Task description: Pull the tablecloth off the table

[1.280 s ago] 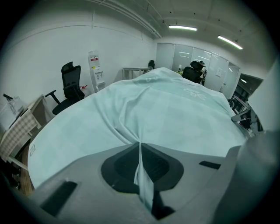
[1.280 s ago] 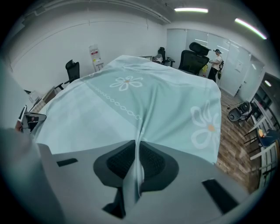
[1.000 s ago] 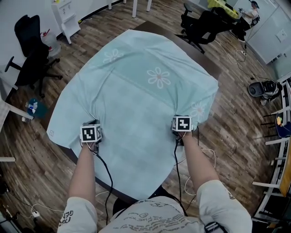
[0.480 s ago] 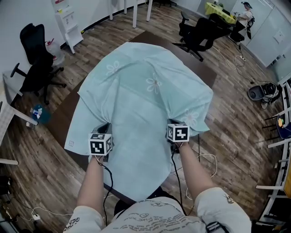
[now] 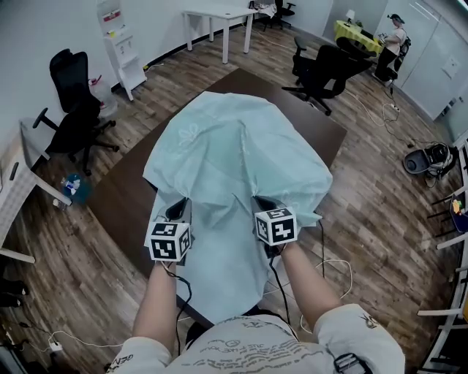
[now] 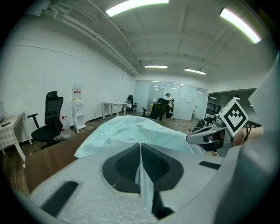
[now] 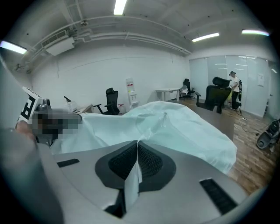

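Note:
The pale teal tablecloth (image 5: 234, 150) with daisy prints lies bunched and narrowed over the dark brown table (image 5: 121, 201), its near end hanging off the front edge. My left gripper (image 5: 175, 210) is shut on a fold of the cloth at the near left. My right gripper (image 5: 262, 201) is shut on another fold at the near right. In the left gripper view a strip of the cloth (image 6: 131, 131) is pinched between the closed jaws of the left gripper (image 6: 140, 148). The right gripper view shows the same: the tablecloth (image 7: 170, 127) runs into the closed right gripper (image 7: 137, 146).
Black office chairs stand at the left (image 5: 73, 109) and at the far right (image 5: 325, 69). A white shelf unit (image 5: 121, 47) and a white desk (image 5: 216, 22) stand at the back. A round floor device (image 5: 430, 157) sits on the right. Cables (image 5: 333, 266) trail on the wood floor.
Both grippers have pulled the cloth toward me and closer together. The cloth has slid and bunched narrower, baring more dark tabletop on the left and at the far end.

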A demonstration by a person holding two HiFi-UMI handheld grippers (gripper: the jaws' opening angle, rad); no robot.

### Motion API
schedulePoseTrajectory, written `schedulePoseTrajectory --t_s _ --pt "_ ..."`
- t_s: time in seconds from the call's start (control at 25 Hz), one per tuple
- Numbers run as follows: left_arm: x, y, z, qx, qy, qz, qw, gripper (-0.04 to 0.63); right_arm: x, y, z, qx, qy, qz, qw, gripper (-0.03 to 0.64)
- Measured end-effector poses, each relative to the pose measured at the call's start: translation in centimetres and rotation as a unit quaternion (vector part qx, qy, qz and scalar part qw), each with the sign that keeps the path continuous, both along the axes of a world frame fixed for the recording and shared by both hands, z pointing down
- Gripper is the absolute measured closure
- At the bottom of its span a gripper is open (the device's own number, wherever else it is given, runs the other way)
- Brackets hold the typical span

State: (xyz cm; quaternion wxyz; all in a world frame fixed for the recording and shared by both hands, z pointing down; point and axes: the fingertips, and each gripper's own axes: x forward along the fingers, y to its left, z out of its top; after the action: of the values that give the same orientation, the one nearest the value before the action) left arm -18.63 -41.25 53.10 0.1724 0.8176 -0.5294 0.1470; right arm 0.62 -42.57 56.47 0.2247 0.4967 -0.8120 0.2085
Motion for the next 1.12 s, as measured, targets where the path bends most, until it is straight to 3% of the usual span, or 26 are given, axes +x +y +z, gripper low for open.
schedulePoseTrajectory --t_s 0.36,0.52,0.84,1.12 --pt "1.9 2.5 -8.8 0.089 0.006 -0.017 0.9958 0.583 -3.6 2.5 -9.7 0.087 -0.046 -0.08 0.992 0.603" --pt "2.4 3.5 -13.1 0.129 -0.023 -0.027 0.991 0.583 -4.6 3.6 -14.5 0.129 -0.076 -0.104 0.983 0.603" --pt "2.6 6.4 -20.4 0.189 -0.052 -0.08 0.9773 0.583 -6.1 6.4 -22.9 0.206 -0.136 -0.138 0.959 0.603" --pt "1.5 9.8 -26.9 0.244 -0.045 -0.132 0.9596 0.583 -7.9 9.6 -29.5 0.263 -0.181 -0.174 0.932 0.603"
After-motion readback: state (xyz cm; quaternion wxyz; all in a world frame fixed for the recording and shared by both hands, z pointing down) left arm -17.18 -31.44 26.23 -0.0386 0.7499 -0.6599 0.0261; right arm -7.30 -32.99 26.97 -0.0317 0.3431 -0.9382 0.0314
